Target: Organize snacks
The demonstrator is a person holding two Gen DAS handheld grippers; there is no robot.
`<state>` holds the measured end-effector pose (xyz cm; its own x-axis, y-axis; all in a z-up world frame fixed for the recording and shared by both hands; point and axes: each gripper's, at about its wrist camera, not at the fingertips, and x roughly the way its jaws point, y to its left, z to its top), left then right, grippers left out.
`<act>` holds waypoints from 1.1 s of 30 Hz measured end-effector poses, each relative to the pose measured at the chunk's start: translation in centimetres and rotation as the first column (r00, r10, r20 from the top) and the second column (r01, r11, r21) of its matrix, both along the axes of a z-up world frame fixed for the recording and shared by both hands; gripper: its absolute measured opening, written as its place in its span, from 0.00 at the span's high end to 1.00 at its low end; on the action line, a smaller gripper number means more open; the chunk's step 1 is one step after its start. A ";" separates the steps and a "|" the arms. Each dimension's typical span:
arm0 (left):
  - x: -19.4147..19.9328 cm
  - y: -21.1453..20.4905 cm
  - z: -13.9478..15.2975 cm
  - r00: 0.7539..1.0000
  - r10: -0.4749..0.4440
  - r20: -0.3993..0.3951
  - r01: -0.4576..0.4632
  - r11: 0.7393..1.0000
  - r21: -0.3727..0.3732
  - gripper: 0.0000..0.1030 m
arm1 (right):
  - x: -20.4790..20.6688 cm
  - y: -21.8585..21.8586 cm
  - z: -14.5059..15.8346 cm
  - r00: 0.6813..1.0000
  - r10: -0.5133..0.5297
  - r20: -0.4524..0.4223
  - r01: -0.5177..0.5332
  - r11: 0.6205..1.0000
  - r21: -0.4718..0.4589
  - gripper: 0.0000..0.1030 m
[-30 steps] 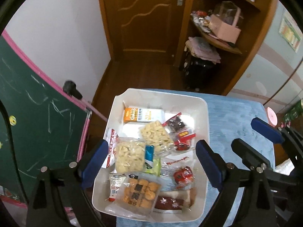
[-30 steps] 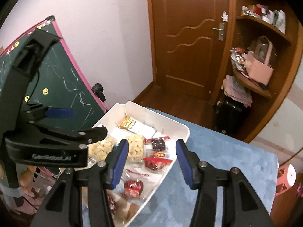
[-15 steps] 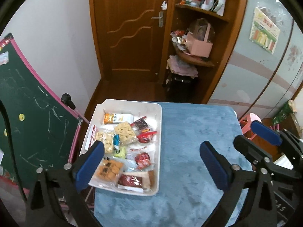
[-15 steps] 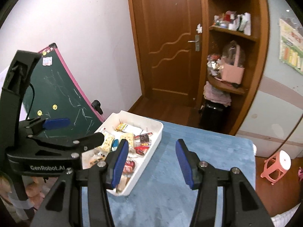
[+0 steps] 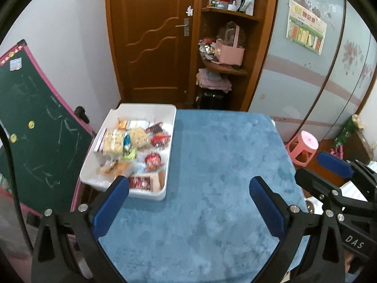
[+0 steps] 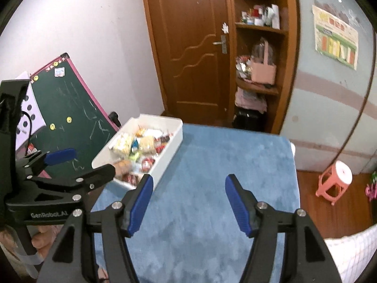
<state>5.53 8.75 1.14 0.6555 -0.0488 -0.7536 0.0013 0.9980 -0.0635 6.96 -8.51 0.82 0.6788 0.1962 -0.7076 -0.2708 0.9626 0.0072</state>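
Right wrist: left hand-held gripper (image 6: 81, 162) reads "GenRobot.AI"; right (image 5: 318, 167) reads "DAS".

Blue tablecloth (image 5: 212, 165), green chalkboard (image 5: 35, 129), wooden door (image 5: 150, 35) — pink stool (image 5: 304, 148) aside.

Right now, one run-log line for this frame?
stage: pulled back from tray | left gripper: open, empty | right gripper: jaws just opening, empty | white tray: snacks inside, left edge of blue table

free: blue tabletop (image 5: 212, 165) right of tray | obstacle: white tray (image 5: 170, 141) on left edge
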 end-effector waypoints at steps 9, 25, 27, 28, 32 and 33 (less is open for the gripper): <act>-4.6 -1.7 -3.1 0.999 0.042 -0.013 -0.042 0.999 0.027 0.02 | -5.6 -0.9 -3.2 0.998 -0.062 0.015 0.061 0.998 0.017 0.37; -6.9 -3.0 -4.9 1.000 0.029 -0.002 -0.028 0.999 0.046 0.02 | -9.3 -2.7 -5.1 0.977 -0.211 0.031 0.210 0.977 0.019 0.37; -7.0 -3.2 -4.7 1.000 0.028 0.009 -0.028 0.998 0.050 0.02 | -9.6 -2.8 -4.9 0.976 -0.212 0.042 0.211 0.977 0.029 0.37; -7.1 -3.2 -4.6 1.000 0.027 0.014 -0.028 0.998 0.050 0.02 | -9.7 -2.8 -4.9 0.976 -0.213 0.044 0.211 0.977 0.034 0.37; -7.1 -3.3 -4.6 1.000 0.021 0.017 -0.022 0.999 0.037 0.02 | -9.9 -3.1 -4.8 0.975 -0.218 0.049 0.216 0.975 0.051 0.37; -7.1 -3.4 -4.7 1.000 0.020 0.012 -0.020 0.999 0.035 0.02 | -9.8 -3.2 -4.9 0.974 -0.222 0.049 0.219 0.974 0.048 0.37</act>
<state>-1.53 5.38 -3.54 0.6651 -0.0092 -0.7467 -0.0183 0.9994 -0.0287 -2.87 -11.67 -4.06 0.7453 0.0664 -0.6634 -0.0530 0.9978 0.0403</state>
